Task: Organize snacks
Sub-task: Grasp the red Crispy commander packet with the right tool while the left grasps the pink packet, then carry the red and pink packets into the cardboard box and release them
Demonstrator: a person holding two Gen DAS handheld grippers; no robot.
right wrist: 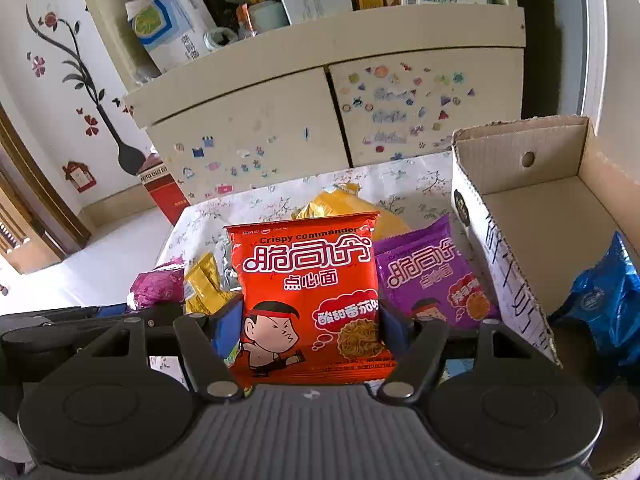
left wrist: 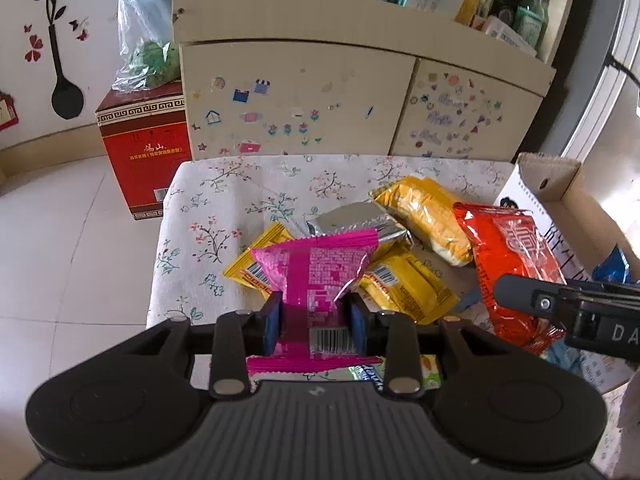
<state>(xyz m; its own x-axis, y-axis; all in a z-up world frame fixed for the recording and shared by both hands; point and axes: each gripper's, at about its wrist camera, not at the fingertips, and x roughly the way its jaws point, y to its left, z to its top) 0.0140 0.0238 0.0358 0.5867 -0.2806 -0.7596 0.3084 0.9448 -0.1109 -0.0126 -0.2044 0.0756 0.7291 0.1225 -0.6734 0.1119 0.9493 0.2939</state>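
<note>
My left gripper (left wrist: 316,318) is shut on a magenta snack packet (left wrist: 320,264), which hangs a little above the floral cloth (left wrist: 224,200). Under and behind it lie yellow packets (left wrist: 408,286), a silver packet (left wrist: 356,220) and a large yellow bag (left wrist: 430,216). My right gripper (right wrist: 310,328) is shut on a red noodle-snack packet (right wrist: 308,280), held upright just left of the open cardboard box (right wrist: 560,216). A purple packet (right wrist: 432,276) lies beside the box wall. One blue packet (right wrist: 604,300) sits inside the box. In the left wrist view the right gripper (left wrist: 560,308) enters from the right with the red packet (left wrist: 512,256).
A cream cabinet (left wrist: 300,92) with stickers on its doors stands right behind the cloth, with crowded shelves above it. On the tiled floor to the left are a red carton (left wrist: 148,156) and a plastic bag (left wrist: 144,44). More packets lie under the grippers.
</note>
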